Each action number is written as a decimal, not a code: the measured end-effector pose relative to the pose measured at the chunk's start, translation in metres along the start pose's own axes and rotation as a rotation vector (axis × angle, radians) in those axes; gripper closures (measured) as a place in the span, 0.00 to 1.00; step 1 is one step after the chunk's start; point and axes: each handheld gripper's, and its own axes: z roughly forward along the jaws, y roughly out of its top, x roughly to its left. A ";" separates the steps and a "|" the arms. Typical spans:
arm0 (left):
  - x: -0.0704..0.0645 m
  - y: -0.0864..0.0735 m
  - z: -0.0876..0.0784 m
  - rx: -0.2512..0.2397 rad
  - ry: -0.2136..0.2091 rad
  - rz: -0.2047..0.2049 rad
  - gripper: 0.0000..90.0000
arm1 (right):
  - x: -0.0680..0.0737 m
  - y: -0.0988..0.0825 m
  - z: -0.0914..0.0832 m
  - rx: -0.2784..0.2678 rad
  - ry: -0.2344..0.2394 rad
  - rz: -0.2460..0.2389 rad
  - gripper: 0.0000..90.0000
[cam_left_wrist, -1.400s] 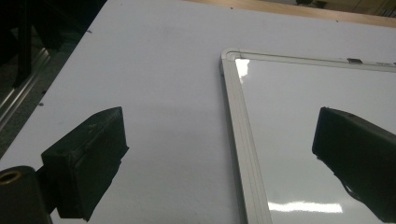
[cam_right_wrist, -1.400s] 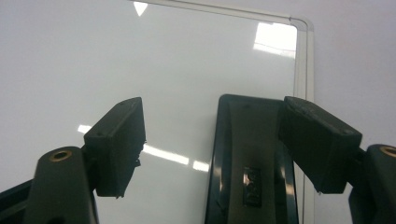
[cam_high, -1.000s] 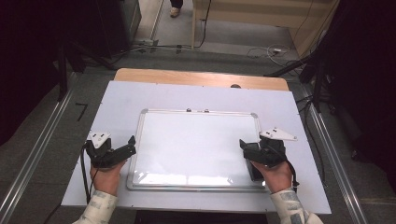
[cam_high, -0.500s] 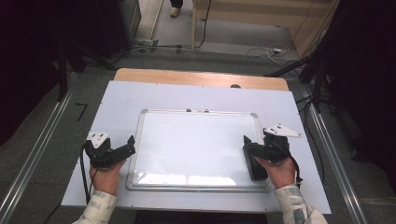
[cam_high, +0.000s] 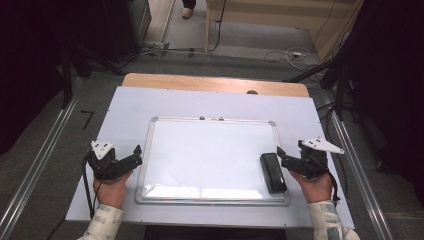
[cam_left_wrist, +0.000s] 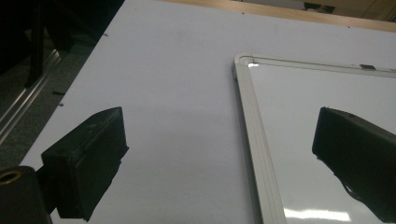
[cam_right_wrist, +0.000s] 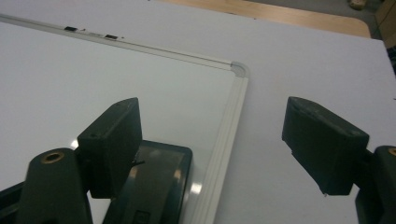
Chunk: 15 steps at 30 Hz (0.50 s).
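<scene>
Black eraser lying on the whiteboard's right edge, grippers at either side

Nearest, the right gripper (cam_high: 281, 154) stands wide, empty, just beside the eraser (cam_high: 272, 173); the left gripper (cam_high: 136, 155) gapes empty at the whiteboard (cam_high: 210, 155)'s left frame; beyond, the white table (cam_high: 210, 102).

a lab-like recording room: metal floor rails (cam_high: 30, 165), trailing cables (cam_high: 280, 54), dark curtains (cam_high: 395, 75)
</scene>
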 end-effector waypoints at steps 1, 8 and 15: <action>0.001 0.000 0.000 -0.001 0.002 0.001 0.04 | -0.002 -0.001 -0.001 -0.005 -0.001 0.003 0.21; 0.001 -0.001 -0.001 -0.001 0.011 0.027 0.04 | -0.011 -0.005 -0.009 -0.019 -0.032 0.016 0.21; 0.009 -0.001 -0.005 -0.008 0.035 0.044 0.04 | -0.025 -0.015 -0.016 -0.014 -0.064 0.023 0.21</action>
